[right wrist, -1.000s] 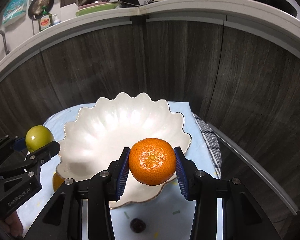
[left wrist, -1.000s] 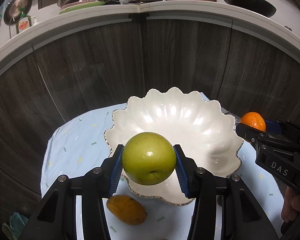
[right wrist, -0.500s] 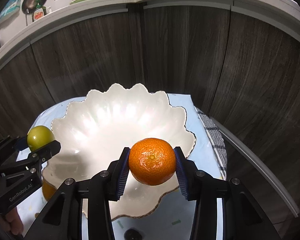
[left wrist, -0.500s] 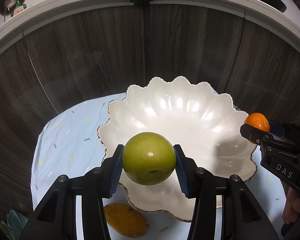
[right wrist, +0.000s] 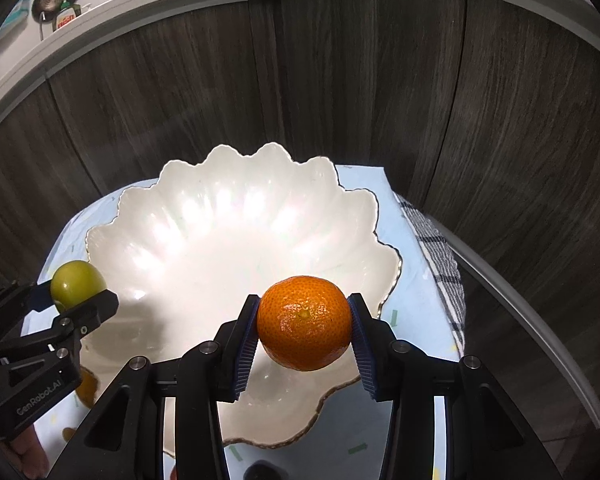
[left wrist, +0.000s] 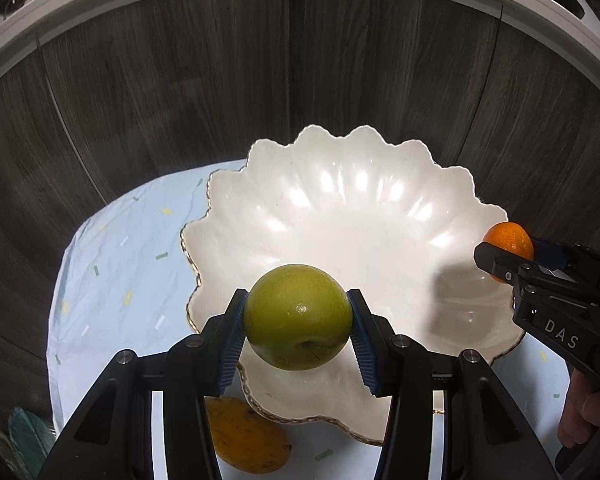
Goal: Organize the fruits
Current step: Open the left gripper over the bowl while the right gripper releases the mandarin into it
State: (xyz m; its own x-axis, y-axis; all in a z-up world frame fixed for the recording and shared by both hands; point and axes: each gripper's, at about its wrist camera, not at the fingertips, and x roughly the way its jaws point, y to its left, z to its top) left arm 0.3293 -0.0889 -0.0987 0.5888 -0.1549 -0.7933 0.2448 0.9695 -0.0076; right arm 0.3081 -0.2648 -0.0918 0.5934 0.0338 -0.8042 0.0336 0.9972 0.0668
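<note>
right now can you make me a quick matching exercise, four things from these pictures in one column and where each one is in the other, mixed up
Things
1. green apple
2. orange
3. mango
4. white scalloped bowl

Places
A. lying on the cloth, at the bowl's near rim
B. clamped in the right gripper, above the bowl
C. standing on the light blue cloth, no fruit in it
D. clamped in the left gripper, above the bowl

Right pairs: 1-D, 2-B, 3-A, 4-C
</note>
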